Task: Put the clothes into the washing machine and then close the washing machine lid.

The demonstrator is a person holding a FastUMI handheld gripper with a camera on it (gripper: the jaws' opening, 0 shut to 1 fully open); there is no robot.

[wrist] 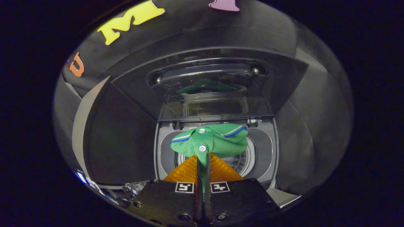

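Gripper (202, 164) fingers pinched nearly closed on green shirt (210, 141) near its button placket; soft, light, floppy cloth drooping just ahead, above washing machine (268, 151) drum.

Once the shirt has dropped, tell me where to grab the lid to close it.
Gripper is shut on the green shirt above the drum. The lid stands upright behind; probably take its top edge from the front and pull down.

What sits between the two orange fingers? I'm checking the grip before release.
In the gripper view, a fold of the green shirt is pinched between the fingers, above the drum.
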